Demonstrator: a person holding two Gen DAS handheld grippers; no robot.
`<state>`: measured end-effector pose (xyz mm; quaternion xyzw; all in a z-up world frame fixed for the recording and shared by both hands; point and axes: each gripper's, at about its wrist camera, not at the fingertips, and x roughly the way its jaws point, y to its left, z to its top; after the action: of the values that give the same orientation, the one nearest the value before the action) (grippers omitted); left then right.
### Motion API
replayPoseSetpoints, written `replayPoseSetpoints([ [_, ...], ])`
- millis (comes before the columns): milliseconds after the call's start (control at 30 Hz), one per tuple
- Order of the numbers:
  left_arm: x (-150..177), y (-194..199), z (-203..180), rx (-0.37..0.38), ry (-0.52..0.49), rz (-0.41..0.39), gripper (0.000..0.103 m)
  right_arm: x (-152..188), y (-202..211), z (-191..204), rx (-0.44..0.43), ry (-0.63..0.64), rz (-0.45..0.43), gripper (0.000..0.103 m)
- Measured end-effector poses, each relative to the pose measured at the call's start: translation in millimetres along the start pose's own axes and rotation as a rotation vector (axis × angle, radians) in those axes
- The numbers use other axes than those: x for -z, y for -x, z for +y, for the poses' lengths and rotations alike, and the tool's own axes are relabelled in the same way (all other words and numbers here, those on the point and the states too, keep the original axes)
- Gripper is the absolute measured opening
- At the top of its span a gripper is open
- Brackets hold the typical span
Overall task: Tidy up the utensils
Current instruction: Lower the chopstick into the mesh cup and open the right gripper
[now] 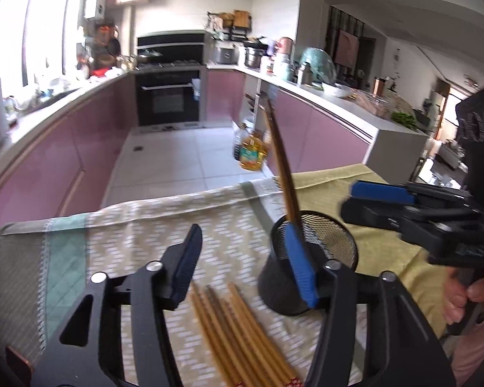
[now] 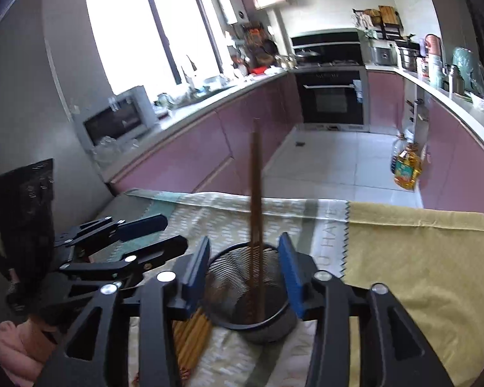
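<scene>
- Our left tool (image 1: 245, 267) is spread wide, empty, above loose chopsticks (image 1: 238, 329) on the cloth (image 1: 138, 225).
- Our right tool (image 2: 245, 274) is spread astride the mesh cup (image 2: 251, 290); a chopstick pair (image 2: 256, 200) stands inside it.

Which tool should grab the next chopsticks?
Left. The left tool is open directly above the loose chopsticks on the cloth; the right tool straddles the mesh holder.
</scene>
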<state>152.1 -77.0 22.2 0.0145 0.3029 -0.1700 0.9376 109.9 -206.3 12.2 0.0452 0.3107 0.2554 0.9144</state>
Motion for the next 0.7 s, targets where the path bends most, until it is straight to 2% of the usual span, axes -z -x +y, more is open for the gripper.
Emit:
replayPoseSetpoints([
  [67, 4.8, 9.3, 2.8, -0.027, -0.007, -0.013, 0.067, 9.5, 9.2, 9.2, -0.036, 0.018, -0.014, 0.047],
  [100, 10.5, 16.6, 6.2, -0.05, -0.011, -0.025, 0.069, 15.0, 12.6, 12.6, -0.053, 0.024, -0.016, 0.05],
  [233, 26.6, 28.6, 17.2, -0.098, -0.007, -0.019, 0.075, 32.4, 16.7, 25.8, -0.09, 0.046, 0.005, 0.051],
  [333, 43.9, 29.9, 27.5, -0.12, -0.001, 0.016, 0.075, 47.4, 9.1, 33.3, -0.099, 0.058, 0.053, 0.052],
  [467, 71.9, 21.9, 46.3, -0.115, 0.034, 0.105, 0.072, 72.5, -15.8, 38.8, -0.084, 0.059, 0.152, 0.052],
  [600, 99.8, 13.8, 57.1, -0.092, 0.044, 0.18, 0.068, 92.4, -43.2, 39.2, -0.036, 0.039, 0.232, 0.051],
  [700, 111.2, 7.1, 54.4, -0.078, 0.051, 0.218, 0.066, 101.3, -55.8, 37.2, 0.02, 0.033, 0.262, 0.045],
])
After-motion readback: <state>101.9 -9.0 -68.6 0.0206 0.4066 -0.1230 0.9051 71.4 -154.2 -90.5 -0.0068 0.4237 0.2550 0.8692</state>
